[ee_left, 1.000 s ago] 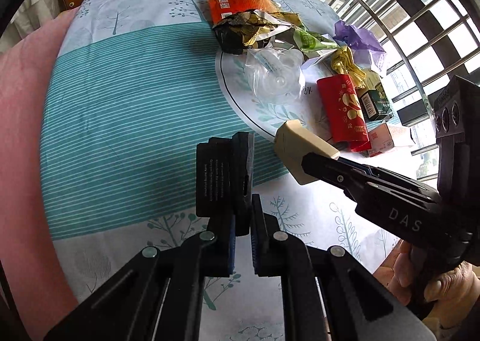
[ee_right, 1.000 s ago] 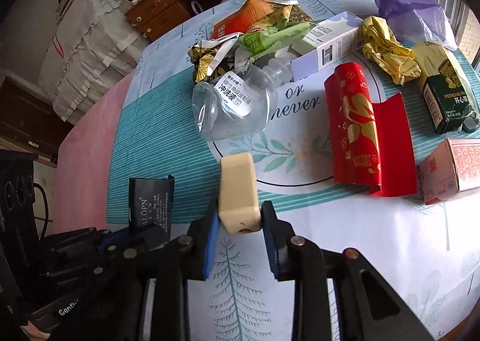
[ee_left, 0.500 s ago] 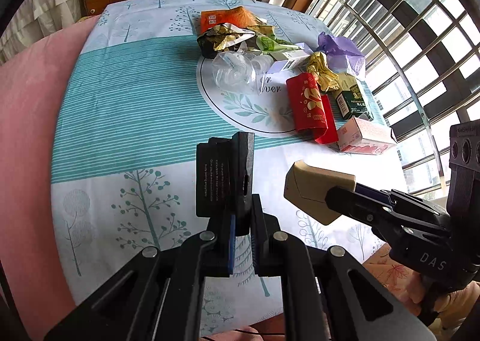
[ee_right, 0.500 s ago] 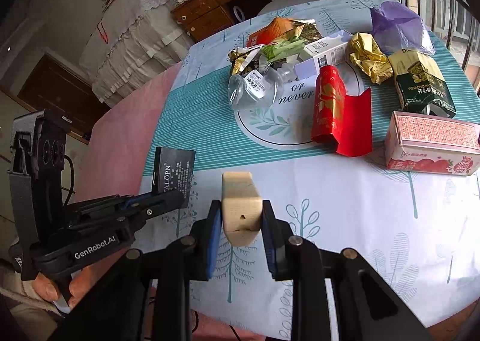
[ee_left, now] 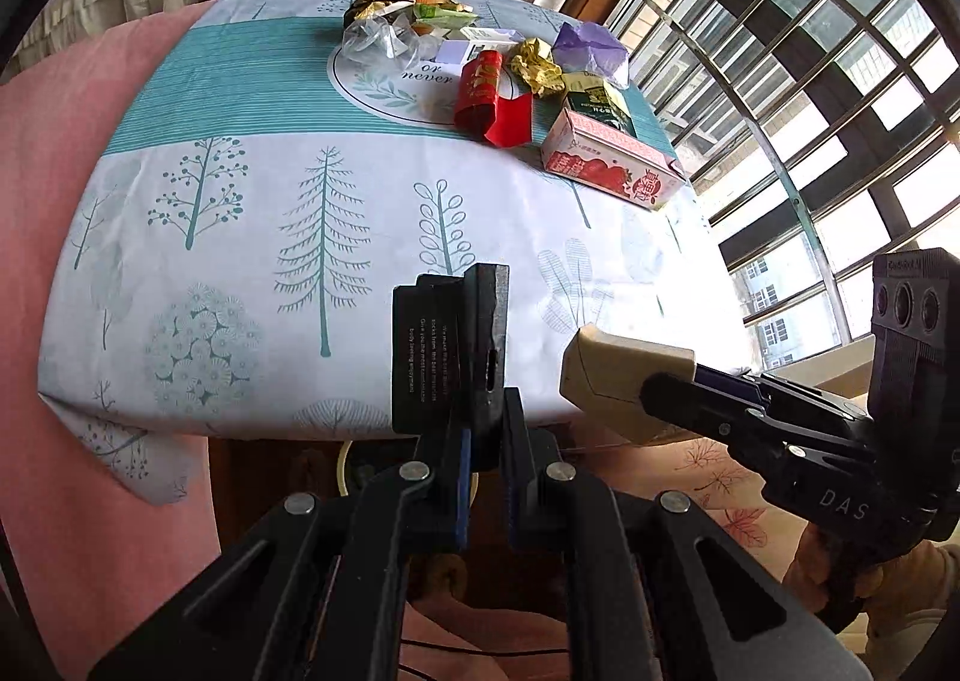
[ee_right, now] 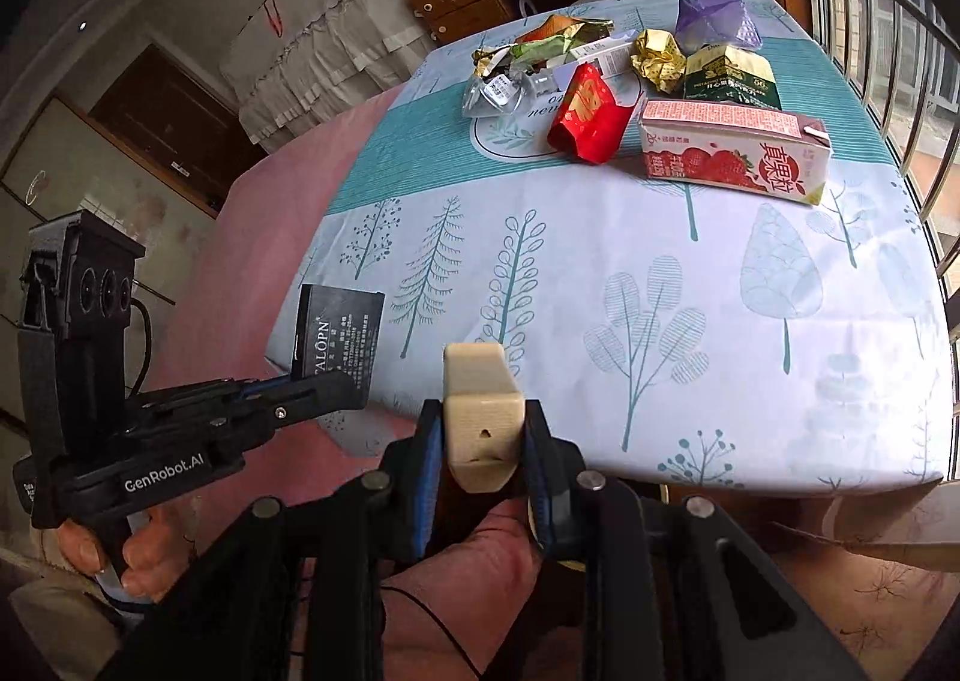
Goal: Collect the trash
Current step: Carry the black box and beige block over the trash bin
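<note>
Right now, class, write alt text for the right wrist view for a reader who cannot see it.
The right gripper grips a beige block at the near table edge; at left, the left gripper holds a black packet. Farther off lies trash, including a strawberry carton.

Counter (ee_left: 240, 237) under tree-print cloth; far end holds strawberry milk carton (ee_left: 612, 159), red packet (ee_left: 486, 90), crushed clear bottle (ee_left: 375, 36), gold wrappers (ee_left: 536, 64).
</note>
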### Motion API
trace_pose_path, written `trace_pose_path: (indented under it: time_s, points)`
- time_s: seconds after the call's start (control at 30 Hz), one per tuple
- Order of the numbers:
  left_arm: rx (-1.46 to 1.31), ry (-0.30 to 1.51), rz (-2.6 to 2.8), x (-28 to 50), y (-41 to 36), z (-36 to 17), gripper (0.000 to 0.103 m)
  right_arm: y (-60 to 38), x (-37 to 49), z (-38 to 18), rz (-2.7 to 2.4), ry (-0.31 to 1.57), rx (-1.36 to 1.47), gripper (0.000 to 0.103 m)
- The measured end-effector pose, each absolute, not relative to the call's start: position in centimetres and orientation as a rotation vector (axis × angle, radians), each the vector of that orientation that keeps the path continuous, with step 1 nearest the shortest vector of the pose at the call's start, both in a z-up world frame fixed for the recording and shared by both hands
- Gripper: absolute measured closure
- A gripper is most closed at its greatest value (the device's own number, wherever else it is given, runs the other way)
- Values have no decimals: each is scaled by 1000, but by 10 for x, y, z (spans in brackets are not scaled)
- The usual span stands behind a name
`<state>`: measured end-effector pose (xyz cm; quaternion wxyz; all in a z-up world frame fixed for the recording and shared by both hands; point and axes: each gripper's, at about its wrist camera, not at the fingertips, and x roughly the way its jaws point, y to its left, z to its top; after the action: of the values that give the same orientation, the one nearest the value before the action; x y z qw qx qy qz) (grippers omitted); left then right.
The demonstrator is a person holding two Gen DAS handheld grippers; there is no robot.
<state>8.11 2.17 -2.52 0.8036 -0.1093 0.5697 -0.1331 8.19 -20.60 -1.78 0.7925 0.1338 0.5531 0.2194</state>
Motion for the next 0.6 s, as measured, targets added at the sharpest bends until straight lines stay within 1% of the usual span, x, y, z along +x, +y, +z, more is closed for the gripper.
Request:
trace_pose_path:
  time_s: [0.17, 0.33, 0.47, 0.6]
  points:
    - [-199, 1250, -286, 45, 8, -29, 97, -224, 44, -37, 444, 1228, 344, 78]
    - [-149, 1315, -298, 17, -4, -51, 97, -229, 13, -70, 397, 1301, 390, 78]
    - [-135, 1390, -307, 2, -9, -90, 97, -230, -4, -113, 337, 1375, 427, 78]
    - [-141, 1474, -306, -5, -12, -151, 97, -232, -16, -173, 265, 1446, 477, 78]
